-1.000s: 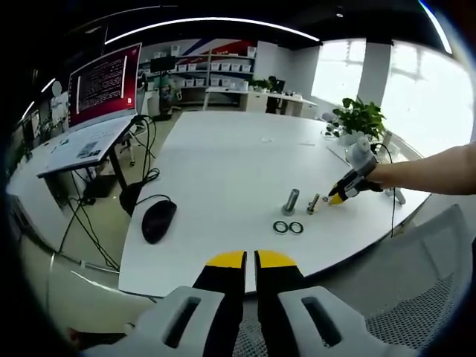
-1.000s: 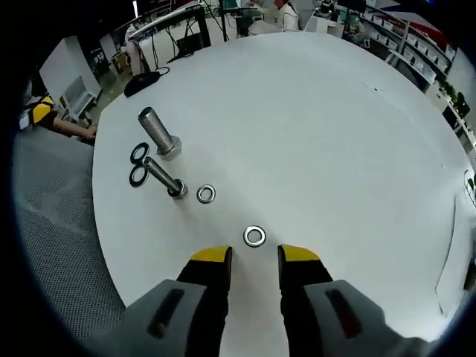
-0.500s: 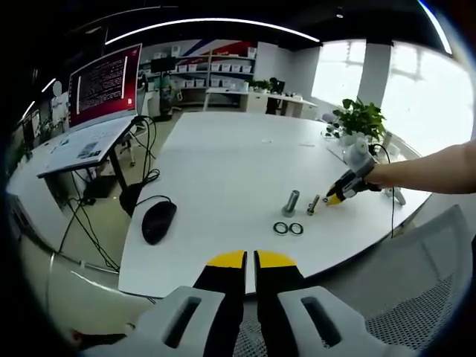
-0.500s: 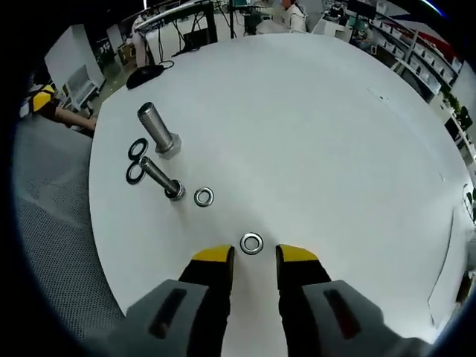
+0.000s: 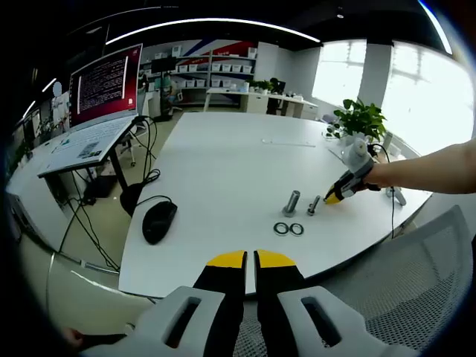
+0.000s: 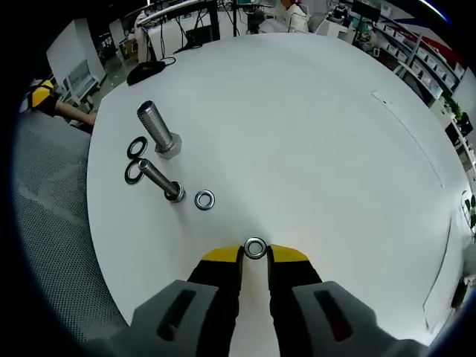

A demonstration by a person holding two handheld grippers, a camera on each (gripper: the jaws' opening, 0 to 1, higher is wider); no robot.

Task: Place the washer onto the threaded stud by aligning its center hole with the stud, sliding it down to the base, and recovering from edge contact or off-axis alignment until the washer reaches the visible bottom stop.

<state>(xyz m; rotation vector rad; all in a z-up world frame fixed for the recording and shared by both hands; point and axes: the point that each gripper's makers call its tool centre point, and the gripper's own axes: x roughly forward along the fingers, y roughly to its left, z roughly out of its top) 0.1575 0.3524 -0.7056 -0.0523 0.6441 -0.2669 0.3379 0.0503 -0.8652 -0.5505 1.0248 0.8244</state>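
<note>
On the white table (image 6: 312, 134) a silver washer (image 6: 255, 248) lies between the yellow tips of my right gripper (image 6: 255, 256), whose jaws have closed in against its rim. A second washer (image 6: 204, 199) lies to its left. Beyond stand a thick threaded stud (image 6: 158, 128) and a thinner stud (image 6: 160, 178), both head-down, with two black rings (image 6: 135, 160) beside them. In the left gripper view the studs (image 5: 291, 202) and the right gripper (image 5: 336, 195) are far ahead. My left gripper (image 5: 249, 260) is shut, holds nothing, and hovers off the table's near edge.
A black mouse (image 5: 158, 221) with its cable lies at the table's left edge. A desk with a red-lit monitor (image 5: 104, 83) stands further left. A potted plant (image 5: 361, 117) sits at the far right. A mesh chair (image 5: 416, 297) is beside the table.
My right gripper has moved forward to the near washer and its jaws have narrowed from wide apart to closed on the washer's rim. The left gripper has stayed still.
</note>
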